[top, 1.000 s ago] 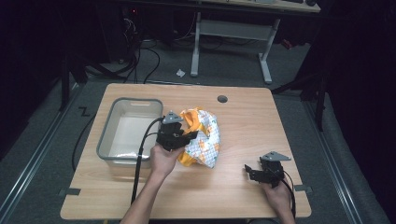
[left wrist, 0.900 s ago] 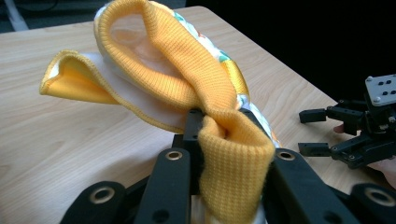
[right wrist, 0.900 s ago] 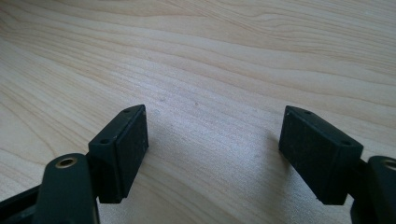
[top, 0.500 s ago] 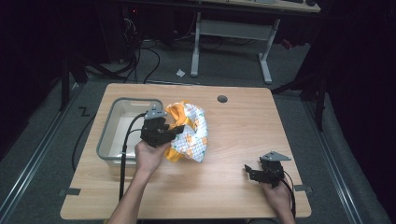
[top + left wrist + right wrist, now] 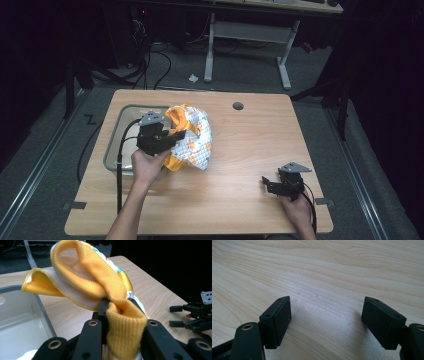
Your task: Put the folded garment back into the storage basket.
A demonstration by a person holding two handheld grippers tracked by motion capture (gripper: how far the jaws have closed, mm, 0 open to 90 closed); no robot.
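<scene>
A small garment [image 5: 192, 137], white with coloured prints and orange ribbed trim, hangs off the table at the right rim of a clear plastic bin [image 5: 122, 135]. My left gripper [image 5: 175, 137] is shut on its orange ribbed band. In the left gripper view the band [image 5: 120, 312] bunches between the black jaws, my left gripper [image 5: 122, 315] clamped on it. My right gripper [image 5: 267, 186] rests low over the wooden table near the front right, jaws spread. In the right gripper view my right gripper [image 5: 325, 315] stands open over bare wood.
The wooden table [image 5: 260, 145] has a round cable hole [image 5: 238, 106] at the back. The bin's inside [image 5: 20, 325] looks bare with something white at its bottom. A desk frame [image 5: 245, 45] and cables stand on the dark floor behind.
My left gripper has carried the garment left and slightly up, from the table's middle to the bin's right rim. The right gripper has stayed put.
</scene>
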